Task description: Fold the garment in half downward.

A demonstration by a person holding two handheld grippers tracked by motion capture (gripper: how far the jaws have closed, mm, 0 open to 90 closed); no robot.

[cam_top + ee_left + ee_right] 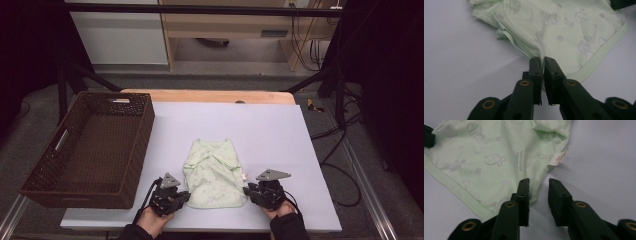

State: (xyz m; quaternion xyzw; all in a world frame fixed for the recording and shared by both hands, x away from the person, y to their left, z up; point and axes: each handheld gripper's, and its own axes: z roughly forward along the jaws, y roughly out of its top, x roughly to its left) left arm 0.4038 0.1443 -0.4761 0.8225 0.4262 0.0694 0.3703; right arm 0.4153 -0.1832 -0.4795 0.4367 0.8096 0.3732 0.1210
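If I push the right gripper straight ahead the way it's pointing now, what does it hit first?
Most likely the pale green baby garment: the right gripper has its jaws apart at the garment's side edge, cloth lying just ahead between them. Beyond that, the white care label; depth is hard to judge.

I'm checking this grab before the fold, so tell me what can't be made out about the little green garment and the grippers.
- Label print: the white tag on the green baby top is too small and blurred in the right gripper view.
- Cloth between the left gripper jaws: hidden by the jaws themselves.
- Right gripper contact: whether the far jaw touches the hem is unclear.
- Basket near inner wall: hidden by its rim, high view.
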